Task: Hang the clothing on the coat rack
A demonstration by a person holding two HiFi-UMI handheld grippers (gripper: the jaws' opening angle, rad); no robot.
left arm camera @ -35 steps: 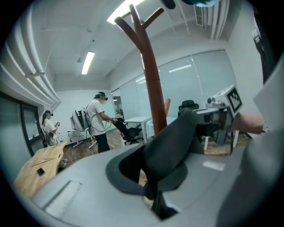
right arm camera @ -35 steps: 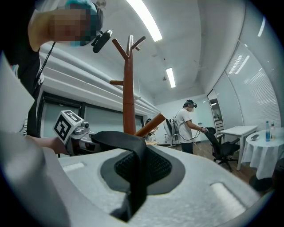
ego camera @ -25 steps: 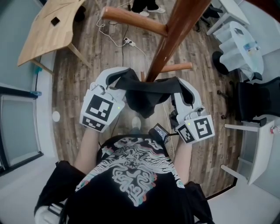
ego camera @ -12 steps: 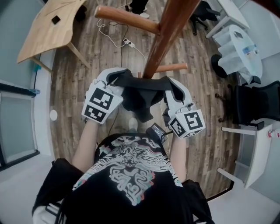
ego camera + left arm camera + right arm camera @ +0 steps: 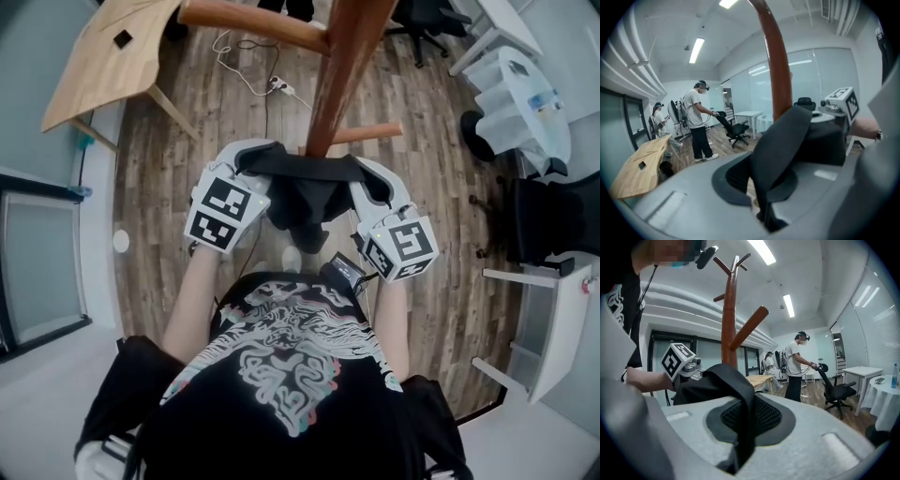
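Note:
A black garment (image 5: pixel 305 192) hangs stretched between my two grippers, right against the brown wooden coat rack pole (image 5: pixel 339 75). My left gripper (image 5: pixel 255 169) is shut on the garment's left edge; the fabric (image 5: pixel 780 150) runs out from between its jaws. On the other side, my right gripper (image 5: pixel 361 176) is shut on the right edge, where a black fold (image 5: pixel 736 399) is pinched. The rack's pole (image 5: pixel 729 319) rises with angled pegs (image 5: pixel 750 326) above the cloth. One peg (image 5: pixel 253 21) sticks out left, a shorter peg (image 5: pixel 370 133) right.
A wooden table (image 5: pixel 108 56) stands at the back left, with a cable and power strip (image 5: pixel 272 86) on the plank floor. White tables (image 5: pixel 520 84) and a black office chair (image 5: pixel 553 220) are at the right. Two other people (image 5: pixel 794 366) stand farther back in the room.
Both grippers and the garment have moved a little forward, toward the rack's pole. Both grips have held.

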